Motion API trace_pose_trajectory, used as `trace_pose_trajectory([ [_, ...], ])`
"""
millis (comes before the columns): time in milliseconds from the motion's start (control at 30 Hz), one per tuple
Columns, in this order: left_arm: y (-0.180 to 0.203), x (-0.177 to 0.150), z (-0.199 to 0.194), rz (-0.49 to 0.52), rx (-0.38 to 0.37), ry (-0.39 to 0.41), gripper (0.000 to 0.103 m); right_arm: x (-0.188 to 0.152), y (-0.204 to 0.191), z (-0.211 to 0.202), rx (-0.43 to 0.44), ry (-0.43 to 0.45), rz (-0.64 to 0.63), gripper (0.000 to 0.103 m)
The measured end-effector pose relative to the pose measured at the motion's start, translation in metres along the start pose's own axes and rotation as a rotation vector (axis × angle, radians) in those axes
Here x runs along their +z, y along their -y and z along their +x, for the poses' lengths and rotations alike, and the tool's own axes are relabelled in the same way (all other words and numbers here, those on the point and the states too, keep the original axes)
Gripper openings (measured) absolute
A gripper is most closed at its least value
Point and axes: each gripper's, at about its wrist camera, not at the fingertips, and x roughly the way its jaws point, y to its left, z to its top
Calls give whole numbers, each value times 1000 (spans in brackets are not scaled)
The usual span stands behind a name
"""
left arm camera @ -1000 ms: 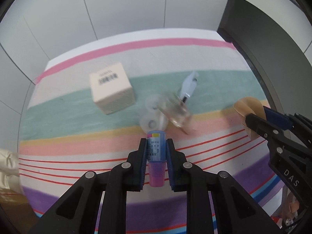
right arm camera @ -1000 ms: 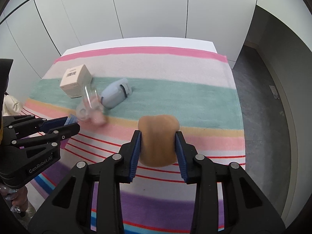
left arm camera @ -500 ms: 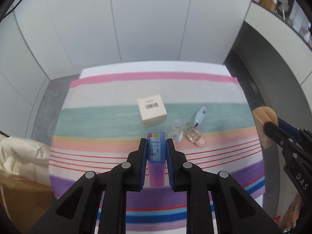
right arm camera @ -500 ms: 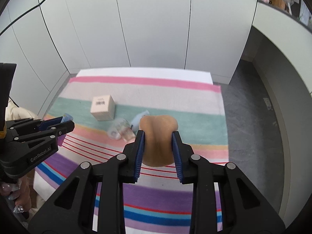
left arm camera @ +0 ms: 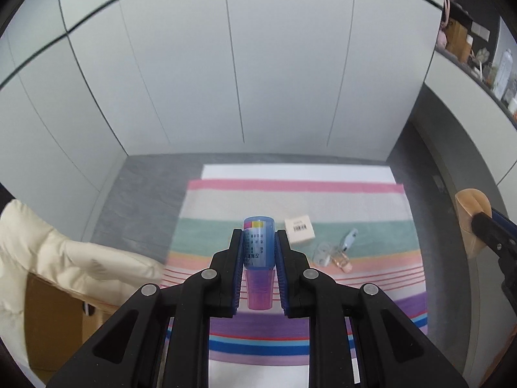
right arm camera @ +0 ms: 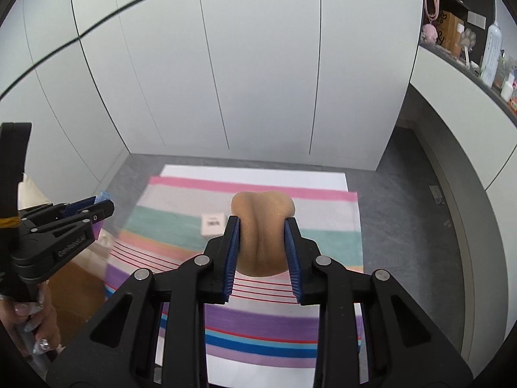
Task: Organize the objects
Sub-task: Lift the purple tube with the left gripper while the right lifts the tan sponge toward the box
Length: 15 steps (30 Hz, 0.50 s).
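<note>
Left tool (left arm camera: 258, 258) clamped tight on a small blue bottle (left arm camera: 257, 242) with a purple cap (left arm camera: 259, 291), cap end toward the camera, printed label facing up. Held well above the striped cloth (left arm camera: 290, 200) covering the counter.

Right tool (right arm camera: 262, 245) squeezed onto a tan sponge (right arm camera: 262, 223), soft body creased down the middle between the blue pads (right arm camera: 233, 252). Pads pressing both sides; jaws narrowed a little further in the last second, sponge between them. Also held well above the cloth.

Down on the cloth, seen from the left wrist: small white box (left arm camera: 299, 228) with a barcode on top, on the green stripe. Just right of it a pale blue item (left arm camera: 350, 237), too small to identify. Near that, a clear cup (left arm camera: 322, 252) and a clear bottle with pinkish contents (left arm camera: 341, 258), lying close together on the peach stripe; touching or not, cannot tell.

Right wrist view: only the white box visible beside the sponge, rest hidden behind it.

Cream padded jacket (left arm camera: 64, 258) draped over a brown cardboard box (left arm camera: 55, 317) at the left of the counter. Fingers with decorated nails (right arm camera: 32, 326) on the left tool's handle, lower left of the right wrist view. Grey floor and white cabinet doors beyond.
</note>
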Motion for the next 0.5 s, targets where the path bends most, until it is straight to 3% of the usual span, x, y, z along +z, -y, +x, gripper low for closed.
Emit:
trace_pose_trajectory([
  [500, -25, 22, -86, -66, -56, 61, 19, 52, -30, -113, 24, 100, 3, 28],
])
